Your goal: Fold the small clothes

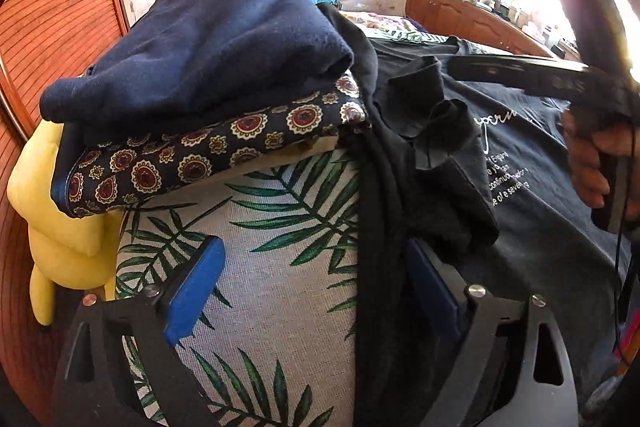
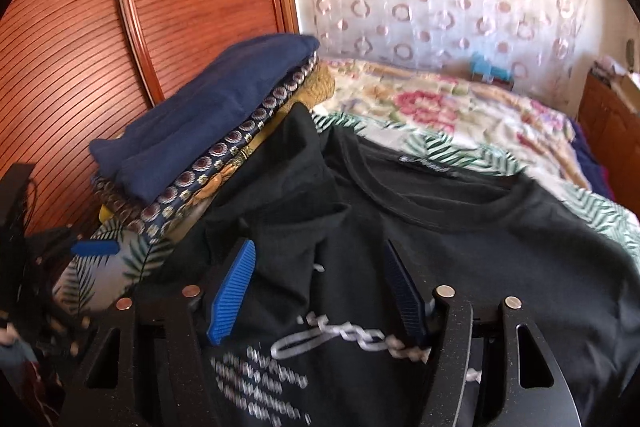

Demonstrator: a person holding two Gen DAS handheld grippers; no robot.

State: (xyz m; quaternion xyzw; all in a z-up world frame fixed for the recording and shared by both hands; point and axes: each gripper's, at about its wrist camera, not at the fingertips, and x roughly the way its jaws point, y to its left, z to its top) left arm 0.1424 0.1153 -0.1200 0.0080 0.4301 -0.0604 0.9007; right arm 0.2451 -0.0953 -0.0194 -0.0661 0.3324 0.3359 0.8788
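A black T-shirt (image 2: 500, 251) with white print lies spread on the palm-leaf bed cover (image 1: 280, 267); it also shows in the left wrist view (image 1: 540, 187), its left side bunched and folded inward. My left gripper (image 1: 308, 287) is open over the cover, its right blue pad against the shirt's left edge. My right gripper (image 2: 320, 291) is open just above the shirt's chest, empty. The right gripper's body and the hand holding it show in the left wrist view (image 1: 560, 79).
A pile of folded clothes, a navy sweater (image 1: 200, 55) on a patterned navy garment (image 1: 208, 155), sits to the left on the bed. A yellow cushion (image 1: 60, 227) lies beside it. A wooden wardrobe (image 2: 160, 7) stands left; a floral quilt (image 2: 440, 107) lies behind.
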